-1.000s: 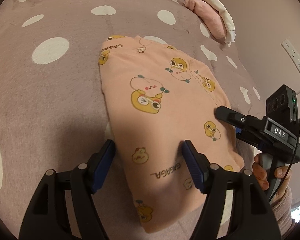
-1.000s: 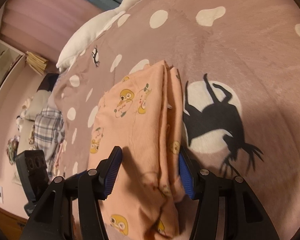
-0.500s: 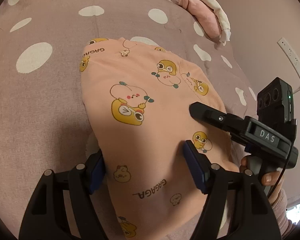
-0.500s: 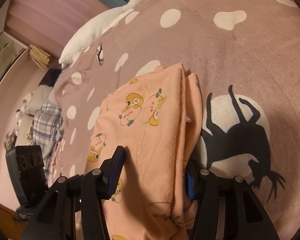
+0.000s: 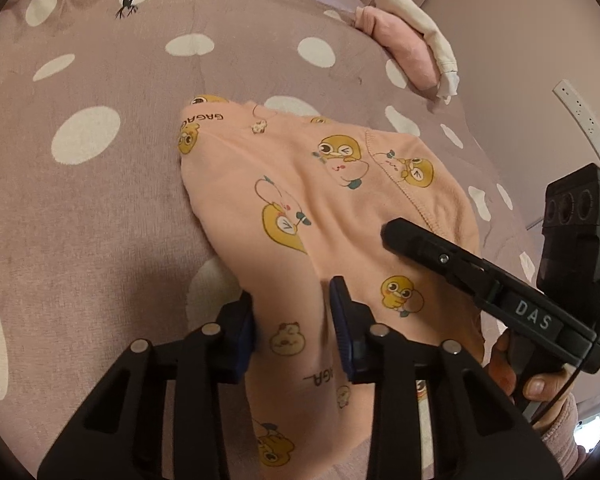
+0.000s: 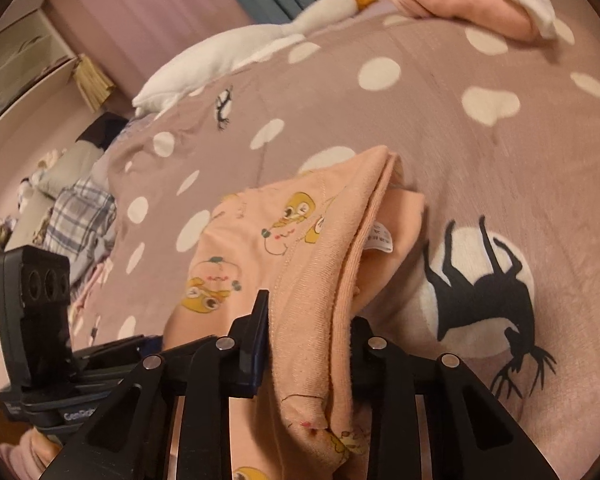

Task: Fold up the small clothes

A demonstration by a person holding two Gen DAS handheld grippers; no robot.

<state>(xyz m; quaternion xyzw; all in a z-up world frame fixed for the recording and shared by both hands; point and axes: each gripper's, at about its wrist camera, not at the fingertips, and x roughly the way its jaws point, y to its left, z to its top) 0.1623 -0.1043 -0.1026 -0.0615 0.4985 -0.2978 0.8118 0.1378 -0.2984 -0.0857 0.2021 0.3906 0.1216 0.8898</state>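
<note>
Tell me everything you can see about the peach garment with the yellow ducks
The peach garment is soft knit, printed with yellow cartoon ducks and GAGAGA lettering, folded into several layers, a white label showing between them at its edge. It lies on the spotted mauve blanket. The left gripper and right gripper, jaws just closed, pinch its near edge, bunching it.

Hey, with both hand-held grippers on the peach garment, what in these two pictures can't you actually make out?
- Near end of the garment: left wrist view, cut off by the bottom edge and the left hand-held gripper.
- Right pad of the right hand-held gripper: right wrist view, hidden behind the bunched cloth.
- Label text: right wrist view, too small.
- Clutter at left: right wrist view, blurred and warped by the lens.
</note>
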